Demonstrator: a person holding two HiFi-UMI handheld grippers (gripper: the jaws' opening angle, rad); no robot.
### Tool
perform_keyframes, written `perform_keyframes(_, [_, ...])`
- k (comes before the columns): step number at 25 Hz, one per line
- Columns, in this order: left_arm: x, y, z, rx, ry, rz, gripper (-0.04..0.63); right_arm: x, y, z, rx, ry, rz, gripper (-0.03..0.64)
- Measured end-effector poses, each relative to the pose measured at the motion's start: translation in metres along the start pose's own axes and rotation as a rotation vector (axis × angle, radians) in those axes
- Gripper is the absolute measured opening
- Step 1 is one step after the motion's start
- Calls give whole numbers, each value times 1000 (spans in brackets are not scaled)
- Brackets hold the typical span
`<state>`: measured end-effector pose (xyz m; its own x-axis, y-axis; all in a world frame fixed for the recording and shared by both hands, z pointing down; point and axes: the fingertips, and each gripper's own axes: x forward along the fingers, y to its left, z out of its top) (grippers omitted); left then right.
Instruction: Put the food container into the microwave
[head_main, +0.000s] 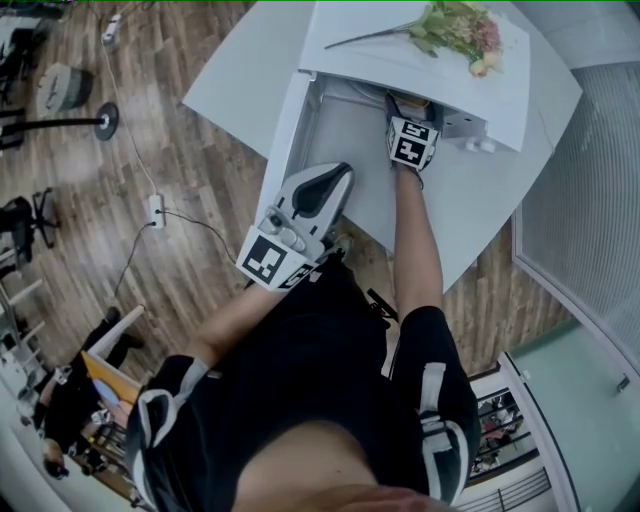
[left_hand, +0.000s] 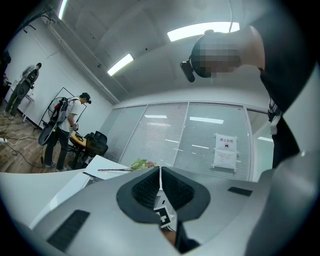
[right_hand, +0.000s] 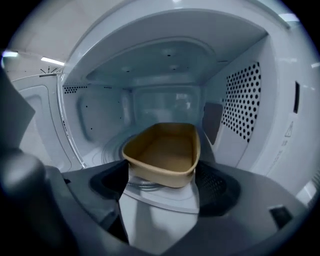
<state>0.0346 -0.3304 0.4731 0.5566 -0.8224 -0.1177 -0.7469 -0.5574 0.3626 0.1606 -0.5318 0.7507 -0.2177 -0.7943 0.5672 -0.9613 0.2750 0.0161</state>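
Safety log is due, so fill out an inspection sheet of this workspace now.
Surface: white table, carrying the white microwave.
Job's things: tan rounded food container inside the microwave cavity; microwave door open.
Clutter: bunch of pink and green flowers lying on the microwave's top.
Grippers: right gripper reaches into the cavity, jaws against both sides of the container; left gripper shut and empty, held outside near the door.
Cables: white power strip with a thin cable on the wooden floor.
Surroundings: glass wall with blinds; two people standing farther off.
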Motion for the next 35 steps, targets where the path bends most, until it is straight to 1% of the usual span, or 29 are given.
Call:
perform_keyframes(5, [-4, 2, 8, -8, -21, -5, 32, 2, 3, -5, 29, 34, 19, 430])
perform_keyframes(9, [-7, -4, 10, -5, -29, -13, 32, -8, 4, -6, 50, 34, 24, 439])
perform_keyframes(13, [-14, -18, 16, 0, -31, -23, 32, -42, 10, -2, 77, 15, 26, 439])
perform_keyframes(16, [-26, -36, 27, 17, -46, -36, 32, -89, 18, 3, 144, -4, 47, 434])
perform_keyframes(17, [-32, -43, 30, 24, -51, -39, 32, -108, 20, 5, 167, -19, 57, 409])
perform_keyframes(21, [-57, -79, 41, 42, -82, -42, 32, -192, 24, 8, 204, -80, 85, 229])
perform_keyframes(24, [-86, -115, 48, 44, -105, -35, 32, -256, 24, -2, 222, -112, 98, 131])
perform_keyframes(29, [-129, -166, 50, 23, -112, -37, 32, -355, 22, -12, 240, -189, 104, 63])
perform_keyframes(31, [-147, -176, 54, 32, -116, -33, 32, -388, 27, -15, 246, -214, 109, 55])
perform_keyframes(35, [-170, -180, 57, 42, -108, -40, 32, -441, 44, -16, 236, -259, 115, 46])
